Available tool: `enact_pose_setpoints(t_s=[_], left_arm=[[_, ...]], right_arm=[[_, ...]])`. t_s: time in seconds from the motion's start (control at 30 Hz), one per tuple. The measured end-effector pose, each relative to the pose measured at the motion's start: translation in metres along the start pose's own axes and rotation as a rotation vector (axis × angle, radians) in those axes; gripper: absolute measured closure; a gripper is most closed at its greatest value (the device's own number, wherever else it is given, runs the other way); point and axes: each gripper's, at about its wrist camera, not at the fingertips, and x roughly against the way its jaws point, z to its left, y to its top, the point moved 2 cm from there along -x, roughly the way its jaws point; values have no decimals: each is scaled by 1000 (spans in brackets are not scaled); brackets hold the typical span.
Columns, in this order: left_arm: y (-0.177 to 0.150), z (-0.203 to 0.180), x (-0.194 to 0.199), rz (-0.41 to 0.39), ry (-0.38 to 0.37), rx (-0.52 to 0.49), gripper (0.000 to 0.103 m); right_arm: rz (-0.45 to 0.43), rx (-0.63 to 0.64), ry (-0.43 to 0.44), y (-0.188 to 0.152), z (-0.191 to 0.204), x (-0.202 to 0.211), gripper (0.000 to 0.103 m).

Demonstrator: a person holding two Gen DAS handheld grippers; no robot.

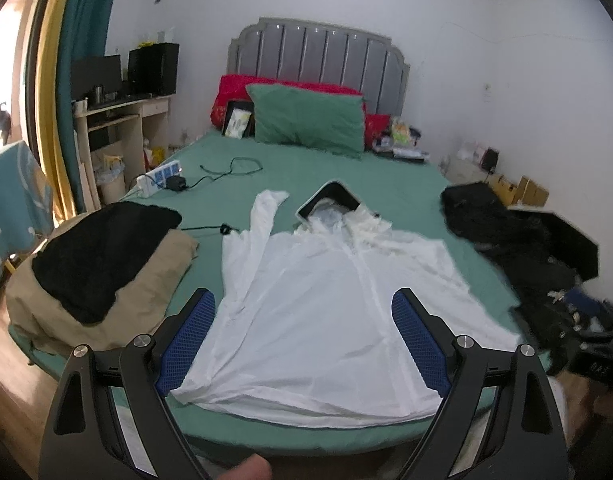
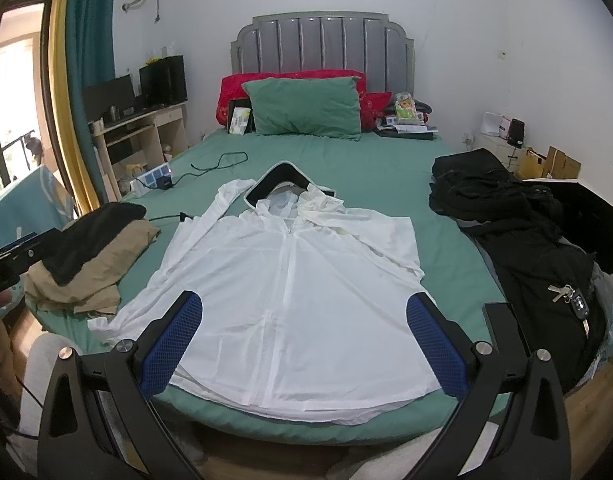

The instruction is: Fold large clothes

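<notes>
The white hooded jacket (image 2: 294, 280) lay spread flat, front up, near the foot of the green bed (image 2: 366, 168), its zip running up the middle and its hood (image 2: 286, 188) pointing toward the pillows. The sleeve on the camera's left (image 1: 262, 220) was stretched up beside the hood; the one on the other side looked tucked in along the body, though how neatly could not be told. No fold across the body showed yet, so the job seemed barely begun: laid out and smoothed, with sleeves and halves still to be brought in.

Both tools hung above the hem. The left gripper (image 1: 304, 332) had its blue pads wide apart, nothing between them, clear of the cloth. The right gripper (image 2: 304, 340) was just the same, spread and empty over the lower edge.

Further out, a tan-and-black heap of clothes (image 2: 90, 256) sat at the left edge of the bed, a black pile (image 2: 506, 216) with keys (image 2: 566, 296) on the right, and a power strip (image 1: 158, 178) with its cable trailed across the sheet.
</notes>
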Motion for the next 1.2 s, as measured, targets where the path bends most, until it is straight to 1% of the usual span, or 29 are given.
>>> enact_pose_setpoints(t_s=[0.03, 0.1, 0.17, 0.2, 0.23, 0.27, 0.3, 0.4, 0.47, 0.6, 0.7, 0.73, 0.77, 0.87, 0.9, 0.93, 0.97, 1.0, 1.1, 1.2], left_arm=[[-1, -1, -7, 10, 45, -34, 11], [-4, 1, -20, 41, 63, -42, 11], [-8, 7, -39, 110, 46, -25, 11], [-11, 10, -47, 184, 55, -29, 11], [-13, 13, -58, 213, 56, -28, 11], [-13, 15, -67, 210, 49, -24, 11], [-14, 18, -79, 225, 48, -22, 11], [-10, 23, -117, 198, 24, -25, 11], [-10, 27, -148, 233, 6, -13, 11], [-8, 30, -201, 271, 3, -25, 11], [-6, 37, -245, 283, 36, -58, 11], [-6, 41, -267, 297, 56, -74, 11], [-7, 44, -279, 315, 56, -71, 11], [-2, 56, -328, 363, 27, -73, 11], [0, 59, -340, 370, 31, -75, 11], [2, 63, -348, 370, 46, -79, 11], [6, 67, -356, 366, 56, -82, 11], [8, 71, -364, 365, 50, -70, 11], [11, 81, -380, 379, 15, -46, 11], [12, 93, -387, 383, 30, -55, 11]], right_arm=[[8, 7, -2, 0, -1, -4, 2], [20, 19, -12, 2, -4, -15, 2], [26, 21, -21, 6, -8, -25, 2], [26, 23, -26, 9, -11, -31, 2], [33, 29, -32, 11, -14, -39, 2], [46, 37, -31, 13, -16, -49, 2], [56, 42, -30, 14, -16, -57, 2], [91, 62, -40, 17, -24, -88, 2], [134, 76, -29, 19, -30, -117, 2], [193, 90, 22, 18, -37, -165, 2], [230, 112, 80, 21, -40, -204, 3], [231, 118, 94, 24, -40, -216, 4], [226, 127, 95, 29, -39, -231, 5], [231, 153, 72, 40, -38, -271, 13], [235, 166, 69, 45, -37, -288, 15], [242, 179, 68, 50, -35, -306, 16], [246, 189, 68, 55, -34, -320, 20], [253, 202, 67, 60, -32, -338, 25], [261, 237, 59, 76, -22, -384, 28], [284, 244, 65, 85, -12, -427, 32]])
